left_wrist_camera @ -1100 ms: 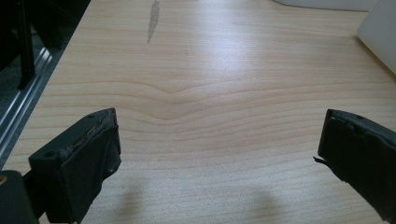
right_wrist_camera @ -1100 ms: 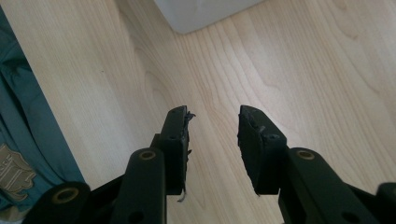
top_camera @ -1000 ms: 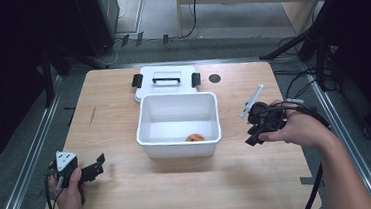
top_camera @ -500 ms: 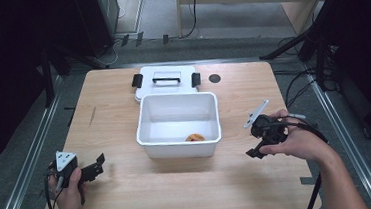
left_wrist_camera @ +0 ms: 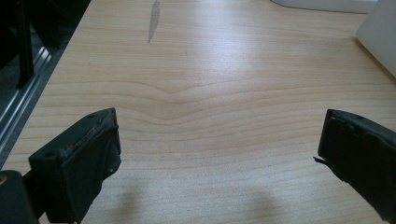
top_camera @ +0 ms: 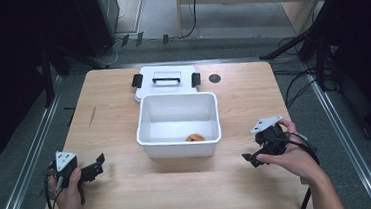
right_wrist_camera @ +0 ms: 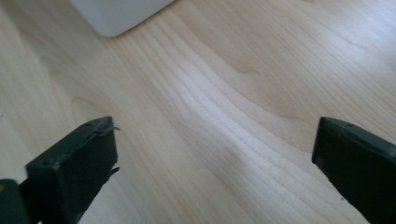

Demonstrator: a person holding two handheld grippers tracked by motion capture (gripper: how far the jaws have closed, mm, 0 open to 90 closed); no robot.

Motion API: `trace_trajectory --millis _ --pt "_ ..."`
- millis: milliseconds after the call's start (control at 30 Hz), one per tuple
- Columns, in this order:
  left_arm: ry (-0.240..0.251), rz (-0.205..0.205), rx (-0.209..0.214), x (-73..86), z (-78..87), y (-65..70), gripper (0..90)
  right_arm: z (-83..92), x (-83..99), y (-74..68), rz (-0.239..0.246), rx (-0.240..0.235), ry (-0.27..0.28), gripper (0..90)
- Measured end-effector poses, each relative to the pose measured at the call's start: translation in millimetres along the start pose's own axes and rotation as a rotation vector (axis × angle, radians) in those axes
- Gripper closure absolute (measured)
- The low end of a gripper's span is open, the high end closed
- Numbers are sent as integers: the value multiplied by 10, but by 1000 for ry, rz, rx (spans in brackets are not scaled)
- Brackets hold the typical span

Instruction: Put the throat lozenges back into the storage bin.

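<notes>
1. An orange object (top_camera: 194,137) lies on the floor of the white bin (top_camera: 148,132), close against the bin's near wall and a little right of its middle; what it is cannot be made out.
2. The bin stands open at the middle of the wooden table (top_camera: 243,100). Its white lid (top_camera: 165,81), with a handle and two black clasps, lies flat just behind it, touching or nearly touching the far wall.
3. The right gripper (top_camera: 252,159) is low over the table to the right of the bin and slightly nearer the person, apart from the bin and from the orange object inside it. Its jaws have just been opening and now stand wide with only bare wood between them; the right gripper view shows a corner of the bin beyond them.
4. The left gripper (top_camera: 96,167) sits near the table's front left corner, well apart from the bin, jaws spread wide and holding nothing.
5. A small dark round mark (top_camera: 214,78) sits on the table right of the lid.
</notes>
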State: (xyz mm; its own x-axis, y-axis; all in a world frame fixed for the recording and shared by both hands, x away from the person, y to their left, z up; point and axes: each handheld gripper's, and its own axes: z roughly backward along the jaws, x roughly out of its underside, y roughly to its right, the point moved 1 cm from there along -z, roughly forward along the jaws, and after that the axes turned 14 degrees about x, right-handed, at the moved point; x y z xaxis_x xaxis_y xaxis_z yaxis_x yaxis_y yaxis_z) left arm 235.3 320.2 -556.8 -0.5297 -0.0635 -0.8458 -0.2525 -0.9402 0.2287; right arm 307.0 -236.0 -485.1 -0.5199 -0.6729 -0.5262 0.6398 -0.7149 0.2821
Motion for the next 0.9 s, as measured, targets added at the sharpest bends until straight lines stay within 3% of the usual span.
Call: trace_trajectory --millis 33,200,433,567,633,867,900 --pt "0 0 0 0 0 -1 0 -29 48 -13 -41 27 30 0" --pt "0 2 1 0 2 -2 0 -79 147 -25 -113 84 86 0" --pt "0 3 0 0 0 -2 0 -178 354 -60 -264 182 168 0" --pt "0 2 0 0 0 -1 0 -219 448 -67 -306 211 188 0" --pt "0 3 1 0 0 -1 0 -250 553 -78 -351 226 211 0" --pt "-1 0 -1 0 0 1 0 -275 736 -75 -420 242 251 0" --pt "-1 -1 -2 0 -1 2 0 -274 789 -73 -448 242 271 0"
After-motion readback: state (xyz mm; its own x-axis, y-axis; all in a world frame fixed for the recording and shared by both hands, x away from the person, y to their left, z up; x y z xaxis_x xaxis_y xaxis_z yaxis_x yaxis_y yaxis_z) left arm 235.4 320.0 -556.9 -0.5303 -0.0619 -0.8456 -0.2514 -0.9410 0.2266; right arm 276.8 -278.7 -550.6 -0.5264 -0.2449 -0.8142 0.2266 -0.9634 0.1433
